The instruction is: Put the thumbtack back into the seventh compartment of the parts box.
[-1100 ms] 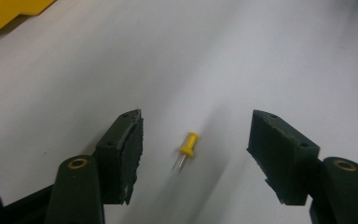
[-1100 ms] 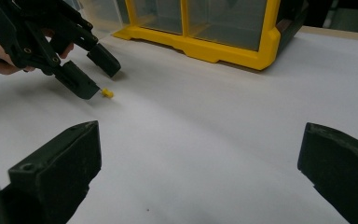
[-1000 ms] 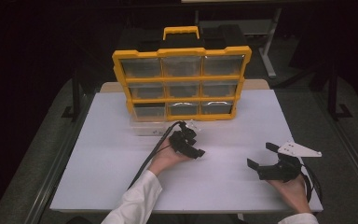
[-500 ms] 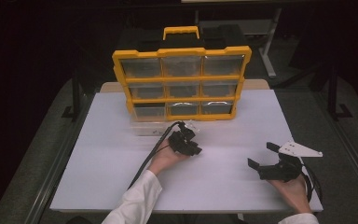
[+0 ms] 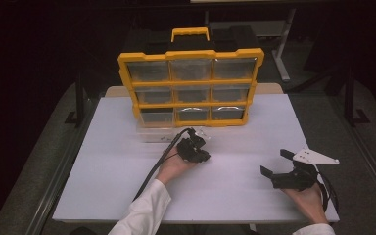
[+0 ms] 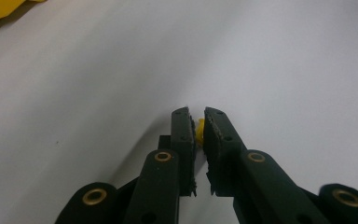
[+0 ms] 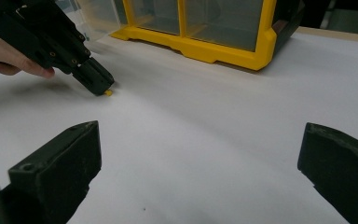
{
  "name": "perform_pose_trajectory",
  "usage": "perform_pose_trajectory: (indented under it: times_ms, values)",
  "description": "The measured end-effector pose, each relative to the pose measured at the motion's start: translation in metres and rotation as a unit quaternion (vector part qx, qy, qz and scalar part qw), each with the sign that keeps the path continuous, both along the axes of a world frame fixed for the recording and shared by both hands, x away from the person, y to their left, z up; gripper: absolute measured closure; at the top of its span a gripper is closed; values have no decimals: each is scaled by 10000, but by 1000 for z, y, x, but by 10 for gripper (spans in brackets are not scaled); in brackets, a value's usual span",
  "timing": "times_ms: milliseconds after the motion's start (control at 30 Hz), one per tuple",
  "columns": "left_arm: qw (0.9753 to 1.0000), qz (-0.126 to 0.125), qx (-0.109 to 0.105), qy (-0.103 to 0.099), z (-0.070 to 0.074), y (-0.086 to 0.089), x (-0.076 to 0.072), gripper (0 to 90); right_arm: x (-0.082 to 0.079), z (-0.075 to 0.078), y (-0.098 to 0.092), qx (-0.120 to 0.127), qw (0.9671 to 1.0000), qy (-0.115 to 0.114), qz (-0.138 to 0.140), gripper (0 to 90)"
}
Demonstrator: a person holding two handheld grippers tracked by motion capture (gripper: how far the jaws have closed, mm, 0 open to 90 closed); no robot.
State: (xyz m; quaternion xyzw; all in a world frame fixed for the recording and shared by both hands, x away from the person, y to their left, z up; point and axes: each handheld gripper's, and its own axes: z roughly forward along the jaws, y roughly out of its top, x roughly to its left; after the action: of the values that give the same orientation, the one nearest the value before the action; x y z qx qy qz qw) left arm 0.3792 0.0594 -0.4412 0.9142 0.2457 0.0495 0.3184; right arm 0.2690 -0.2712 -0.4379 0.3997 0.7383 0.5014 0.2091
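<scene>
One small yellow plastic piece (image 6: 199,127) sat pinched between the two black jaws of the left gripper (image 6: 198,122), which were closed down nearly all the way w/ only that bit of yellow showing in the narrow slit. In the right gripper view the same piece (image 7: 107,93) peeked out under the jaw tips, touching or just above the white tabletop (image 7: 205,121); couldn't tell which. The left gripper (image 5: 194,148) was held low over the table's middle by the person's left hand (image 5: 175,166), white sleeve (image 5: 144,211) coming in from the bottom edge, black cable (image 5: 159,164) trailing back along the arm. Just behind it lay a clear plastic drawer (image 5: 156,133), pulled out & resting on the table against the foot of the cabinet. That cabinet, a yellow-framed organizer w/ nine clear drawers and a carry handle on top (image 5: 192,88), stood upright at the table's far side. Well apart, near the front right edge, the right gripper (image 5: 278,169) rested in the right hand (image 5: 307,199), jaws spread wide w/ nothing between them, grey three-cornered plate (image 5: 314,156) on top.
</scene>
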Motion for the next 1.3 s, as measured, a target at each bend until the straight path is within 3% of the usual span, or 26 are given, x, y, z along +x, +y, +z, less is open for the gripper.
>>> perform_pose_trajectory:
  times_ms: [433, 633, 967, 1300]
  values:
    - [9991, 192, -329, -162, 15, 16, -6, 828, 0, 0, 0, 7, 10000, 15, 7, 0]
    - [9959, 435, -683, -414, 31, 31, -11, 827, 1, -1, 1, -16, 10000, 32, 16, 0]
    - [9916, 616, -972, -588, 46, 49, -16, 828, 1, -1, 1, -21, 10000, 34, 12, 0]
    - [9856, 862, -1217, -799, 59, 66, -16, 830, 1, -1, 1, -19, 10000, 45, 10, 0]
